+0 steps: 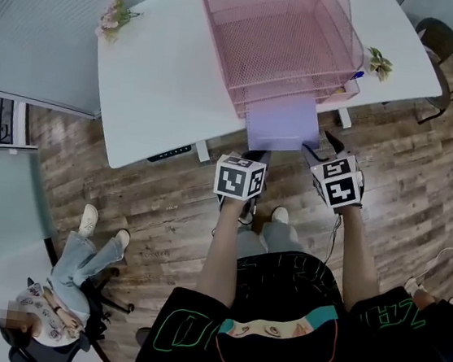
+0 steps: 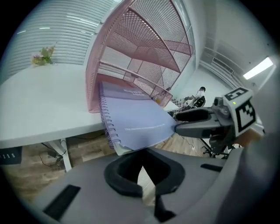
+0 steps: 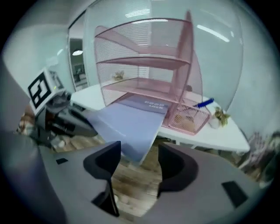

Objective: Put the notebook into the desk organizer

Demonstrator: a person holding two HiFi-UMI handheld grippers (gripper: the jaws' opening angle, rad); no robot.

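A pink mesh desk organizer (image 1: 285, 36) (image 2: 144, 52) (image 3: 148, 65) stands on the white table (image 1: 156, 85). A lavender spiral notebook (image 1: 282, 126) (image 2: 135, 118) (image 3: 127, 127) lies flat with its far end in the bottom tier. Its near end juts past the table edge. My left gripper (image 1: 255, 152) (image 2: 141, 159) is shut, its tips right at the notebook's near edge with nothing between the pads. My right gripper (image 1: 327, 146) (image 3: 139, 159) stands open at the near right corner. That corner reaches between the jaws without touching the pads.
Small flower pots (image 1: 116, 15) (image 1: 378, 64) sit at the table's left and right ends. A blue pen (image 3: 203, 103) rests in the organizer's side basket. A chair (image 1: 448, 47) stands at the far right. A seated person (image 1: 67, 279) is on the wooden floor at lower left.
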